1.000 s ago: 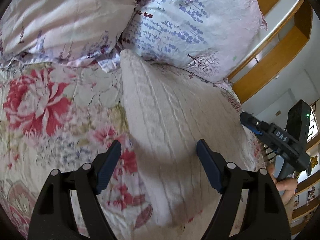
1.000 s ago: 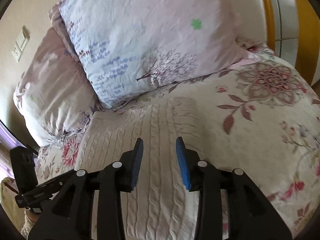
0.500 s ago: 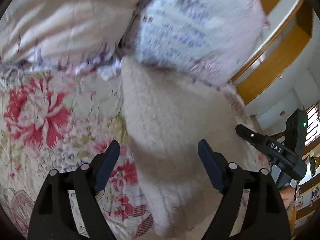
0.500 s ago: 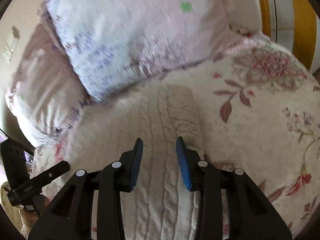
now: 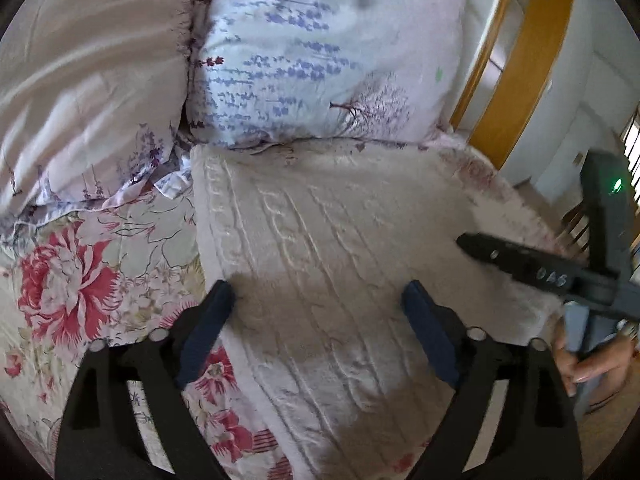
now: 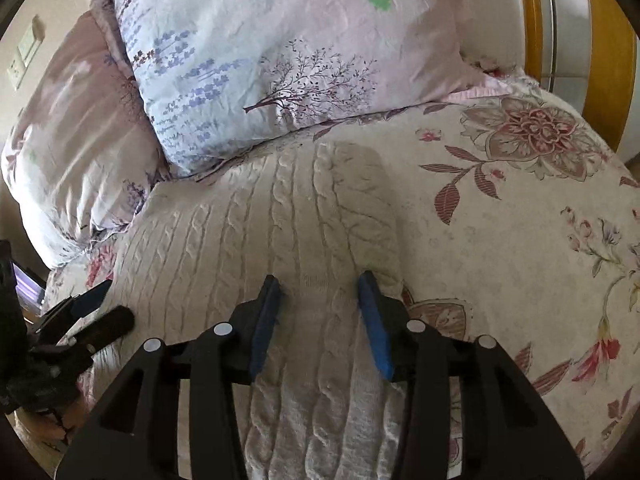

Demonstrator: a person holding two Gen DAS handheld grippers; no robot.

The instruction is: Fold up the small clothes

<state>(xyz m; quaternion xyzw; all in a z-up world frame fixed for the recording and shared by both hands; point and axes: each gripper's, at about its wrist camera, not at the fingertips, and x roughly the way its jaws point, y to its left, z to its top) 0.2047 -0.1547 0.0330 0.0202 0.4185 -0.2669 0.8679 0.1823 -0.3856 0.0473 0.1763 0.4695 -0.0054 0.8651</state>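
Observation:
A cream cable-knit garment lies flat on the floral bedspread, its far edge against the pillows; it also shows in the right wrist view. My left gripper is wide open and empty, hovering over the garment's near left part. My right gripper is open and empty, low over the garment's right side. The right gripper also shows at the right of the left wrist view, and the left gripper at the left edge of the right wrist view.
A lavender-print pillow and a pink pillow lie behind the garment. The floral bedspread extends to the right. A wooden bed frame stands at the far right. A wall socket is at the left.
The left view has swung right, so the garment now sits centred between its fingers. The right gripper has shifted slightly and opened a little wider. The garment has not moved.

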